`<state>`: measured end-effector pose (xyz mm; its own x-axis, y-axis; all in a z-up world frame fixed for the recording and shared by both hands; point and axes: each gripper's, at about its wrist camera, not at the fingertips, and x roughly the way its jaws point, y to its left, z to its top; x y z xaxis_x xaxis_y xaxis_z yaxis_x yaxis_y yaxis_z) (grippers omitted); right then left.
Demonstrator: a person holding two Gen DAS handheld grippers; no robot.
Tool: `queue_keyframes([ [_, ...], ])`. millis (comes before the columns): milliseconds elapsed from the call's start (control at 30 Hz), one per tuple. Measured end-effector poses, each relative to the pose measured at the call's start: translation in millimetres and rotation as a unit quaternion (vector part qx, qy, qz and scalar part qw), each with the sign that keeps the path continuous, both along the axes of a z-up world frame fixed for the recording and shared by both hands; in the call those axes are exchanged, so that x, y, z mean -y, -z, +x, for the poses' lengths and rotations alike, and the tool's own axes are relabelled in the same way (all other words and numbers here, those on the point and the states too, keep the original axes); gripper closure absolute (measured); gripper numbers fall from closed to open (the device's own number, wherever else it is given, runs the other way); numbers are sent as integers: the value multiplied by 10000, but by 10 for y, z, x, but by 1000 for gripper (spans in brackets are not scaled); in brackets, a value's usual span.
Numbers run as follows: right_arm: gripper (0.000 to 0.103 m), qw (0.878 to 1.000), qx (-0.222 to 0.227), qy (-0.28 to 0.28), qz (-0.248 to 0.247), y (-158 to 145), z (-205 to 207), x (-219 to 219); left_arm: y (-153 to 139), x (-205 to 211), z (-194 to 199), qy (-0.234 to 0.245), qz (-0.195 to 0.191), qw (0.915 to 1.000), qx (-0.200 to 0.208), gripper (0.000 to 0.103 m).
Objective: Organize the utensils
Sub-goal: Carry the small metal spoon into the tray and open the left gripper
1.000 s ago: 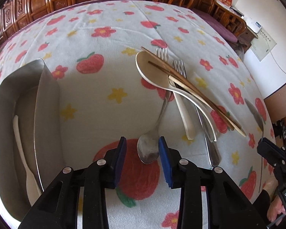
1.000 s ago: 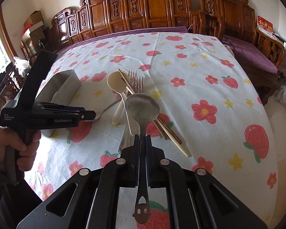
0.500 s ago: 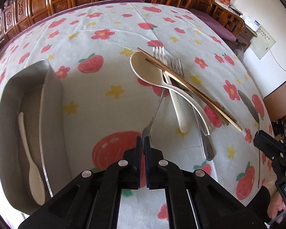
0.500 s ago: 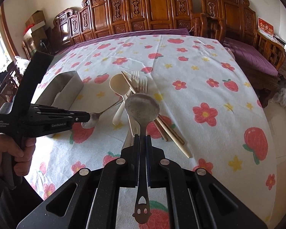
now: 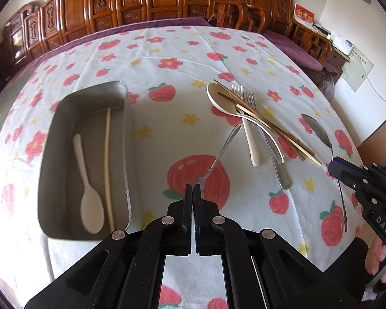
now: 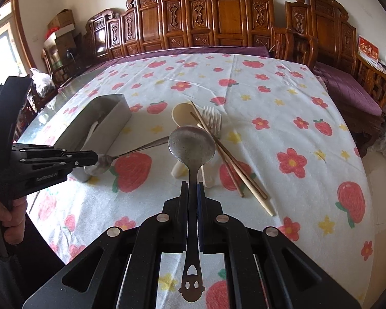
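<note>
Already the left gripper [image 5: 193, 188] had just closed its jaws on the bowl of a metal spoon [image 5: 222, 150], lifted near the steel tray [image 5: 49, 154]. Meanwhile the right gripper [image 6: 192, 189] was clamped on a steel ladle [image 6: 191, 146], held above the utensil pile [image 6: 218, 141].

two forks [image 5: 247, 97], four spoons [image 5: 90, 200], one tray [image 5: 49, 154], three chopsticks [image 5: 270, 126].

Left hand-held gripper [image 5: 193, 189] clamps metal spoon [image 5: 220, 152], apparently lifted.
</note>
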<state>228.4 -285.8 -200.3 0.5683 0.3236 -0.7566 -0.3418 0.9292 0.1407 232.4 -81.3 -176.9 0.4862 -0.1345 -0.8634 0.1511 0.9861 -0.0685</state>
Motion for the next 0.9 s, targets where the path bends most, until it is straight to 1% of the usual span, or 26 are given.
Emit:
queue_keyframes([
  [100,96,9999,62,-80,-29,-45,-48,-64,-119,-54,-115,-53,89,9997,224,103],
  [300,96,9996,175,-200,-37,-144,-160,-173,-338,-223,-315,-197,164,9983,533,103],
  [533,96,9990,290,-349,-12,-243,-246,-314,-535,-476,-456,-447,157,9960,758,103],
  [700,96,9984,348,-450,-25,-286,-270,-447,-580,-672,-412,-675,161,9940,840,103],
  [900,96,9983,332,-474,-39,-282,-230,-583,-513,-961,-231,-1027,148,9909,860,103],
])
